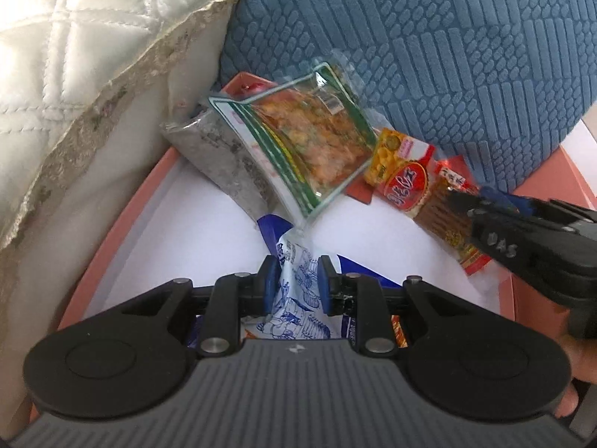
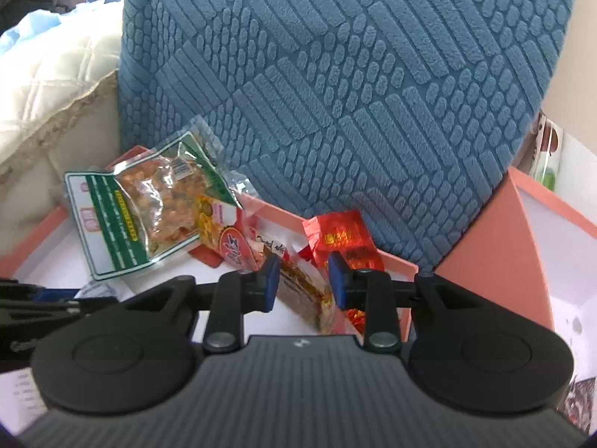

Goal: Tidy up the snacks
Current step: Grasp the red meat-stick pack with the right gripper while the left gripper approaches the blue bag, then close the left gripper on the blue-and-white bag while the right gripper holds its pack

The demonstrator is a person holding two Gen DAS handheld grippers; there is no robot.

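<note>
From the left wrist, the left hand-held gripper pinched a blue-and-white packet low in the pink box. From the right wrist, the right hand-held gripper clamped a long snack packet (red foil pack just right).

A blue textured cushion leans beside a cream quilted cover — touching.

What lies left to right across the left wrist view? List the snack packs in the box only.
Grey speckled packet → clear green-bordered pack → yellow-and-red packet → long stick-snack pack.
</note>
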